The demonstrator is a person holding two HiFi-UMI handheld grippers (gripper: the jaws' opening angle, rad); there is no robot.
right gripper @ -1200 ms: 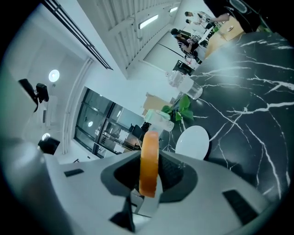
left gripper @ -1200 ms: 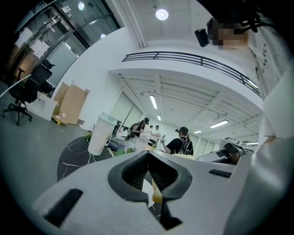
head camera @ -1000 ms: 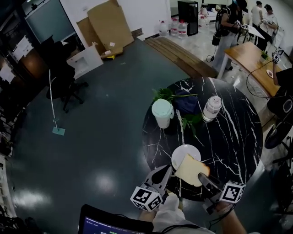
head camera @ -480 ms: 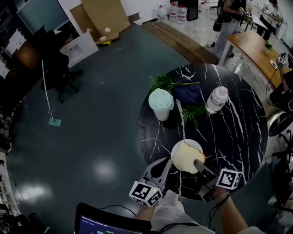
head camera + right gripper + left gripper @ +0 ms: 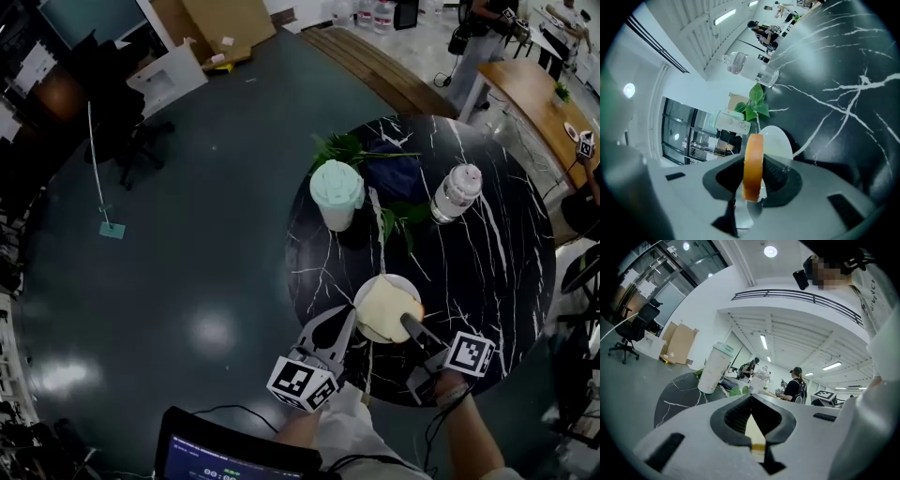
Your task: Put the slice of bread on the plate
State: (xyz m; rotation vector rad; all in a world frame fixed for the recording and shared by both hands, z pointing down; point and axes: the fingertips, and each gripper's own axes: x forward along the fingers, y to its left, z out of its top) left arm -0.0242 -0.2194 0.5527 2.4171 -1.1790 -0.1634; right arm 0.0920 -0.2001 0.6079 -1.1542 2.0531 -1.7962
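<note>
While the person stands over the round black desk, the right tool is clamped on the slice of bread, with a dark pad against each flat face. In the right gripper view the slice stands edge-on between the pads, its orange-brown crust turned toward the camera.

From this tool's tips the bread reaches out over the white plate. It covers most of the plate, so only a pale rim shows on the far side. I cannot tell whether the slice is touching the plate or hanging just above it.

The left tool sits close beside the right one, with its tips just short of the plate's near edge. Its jaws meet at the tips, and I see nothing pinched between them.

Well beyond the left tool stands a pale cup with a mint-green lid. Well beyond the right tool, a clear plastic bottle stands upright. Some green leaves lie on the desk between those two, just past the plate as seen from the tools.
</note>
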